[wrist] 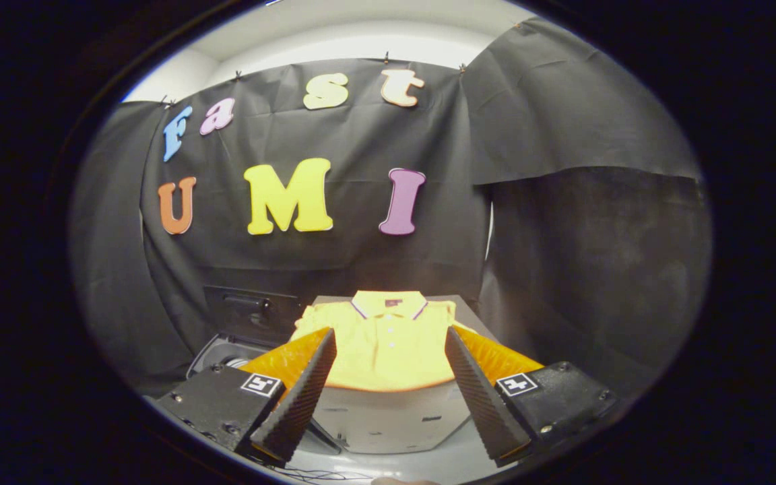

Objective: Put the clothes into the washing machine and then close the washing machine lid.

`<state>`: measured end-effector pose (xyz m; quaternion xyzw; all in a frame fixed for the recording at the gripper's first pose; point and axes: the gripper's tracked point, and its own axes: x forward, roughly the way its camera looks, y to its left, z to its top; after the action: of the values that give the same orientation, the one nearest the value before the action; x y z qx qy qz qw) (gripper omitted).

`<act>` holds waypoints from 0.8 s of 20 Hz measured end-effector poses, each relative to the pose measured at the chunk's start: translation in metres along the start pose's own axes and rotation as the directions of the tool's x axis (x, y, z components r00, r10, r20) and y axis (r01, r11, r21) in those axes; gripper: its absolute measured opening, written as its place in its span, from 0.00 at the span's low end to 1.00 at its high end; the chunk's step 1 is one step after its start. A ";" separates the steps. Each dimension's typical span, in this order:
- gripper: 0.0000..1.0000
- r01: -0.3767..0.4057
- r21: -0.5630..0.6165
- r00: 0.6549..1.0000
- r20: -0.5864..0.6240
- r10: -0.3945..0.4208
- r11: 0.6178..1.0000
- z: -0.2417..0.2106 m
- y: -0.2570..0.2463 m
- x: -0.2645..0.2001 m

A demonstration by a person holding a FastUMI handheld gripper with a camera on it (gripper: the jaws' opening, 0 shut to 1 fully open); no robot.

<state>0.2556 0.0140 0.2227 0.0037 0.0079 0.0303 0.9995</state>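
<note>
Claw (388, 397) first: both fingers (300, 397) spread wide, nothing between them but air; we hold nothing yet; the yellow shirt (388, 343) lies just ahead of the tips, flat and face up on a grey box (388, 421), collar away from us, hem hanging a little over the near edge.

Washing machine (226, 353) sits to the left of the shirt and lower; its lid (250, 310) looks raised against the black cloth, and part of the drum opening seems visible beside the left finger; hard to be sure at this angle.

Step in hand, as we judge it: the pick. To do it well we should come in low toward the hem, keep the claw wide until both fingers straddle a fold of cloth, then pinch near the middle so the shirt lifts as one bunch rather than trailing a sleeve; a flat pinch on a single layer may slip; scraping the box top is the other risk.

After that, carry left over the opening; release well inside; lid last.
</note>
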 end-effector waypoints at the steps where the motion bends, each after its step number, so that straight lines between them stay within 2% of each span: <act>1: 1.00 -0.008 -0.003 1.000 -0.010 0.008 1.000 0.005 0.001 0.016; 9: 1.00 -0.045 -0.001 0.992 -0.122 0.044 0.999 0.034 0.006 0.141; 13: 1.00 -0.038 0.003 0.970 -0.239 0.038 0.999 0.017 0.007 0.197; 16: 1.00 -0.020 -0.010 0.936 -0.351 0.015 1.000 -0.013 0.005 0.222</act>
<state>0.4771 0.0331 0.2065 -0.0084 0.1857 0.0396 0.9818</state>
